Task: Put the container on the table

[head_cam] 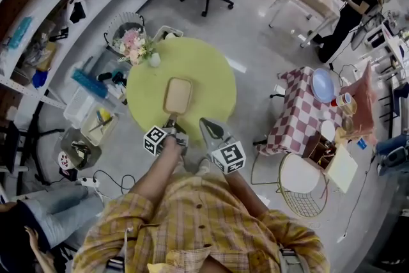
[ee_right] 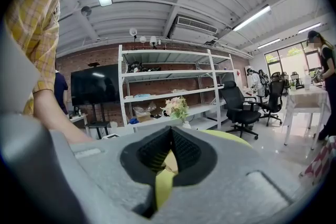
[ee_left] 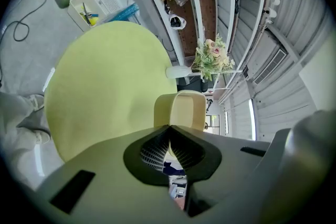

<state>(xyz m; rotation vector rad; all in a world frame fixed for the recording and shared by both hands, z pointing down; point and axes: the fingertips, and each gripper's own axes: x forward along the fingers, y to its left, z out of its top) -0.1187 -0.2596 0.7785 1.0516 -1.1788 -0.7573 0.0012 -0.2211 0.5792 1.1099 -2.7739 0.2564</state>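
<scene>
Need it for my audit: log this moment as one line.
left tool: shut on near rim of beige rectangular container | container: over round yellow-green table, apparently resting | right tool: shut, empty

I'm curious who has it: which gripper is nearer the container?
Left. The left gripper grips the container at its near edge; the right gripper hangs apart, to its right.

You are wearing a yellow plaid shirt (head_cam: 192,227) with small dark buttons (head_cam: 199,206) running down the front, and its sleeves (head_cam: 124,211) are ending near the elbows. The left tool (head_cam: 171,119) and the right tool (head_cam: 206,124) are both showing pale grey bodies, black ribbed pads (ee_left: 152,149), and a cube (head_cam: 155,139) bearing black-and-white square markers.
</scene>
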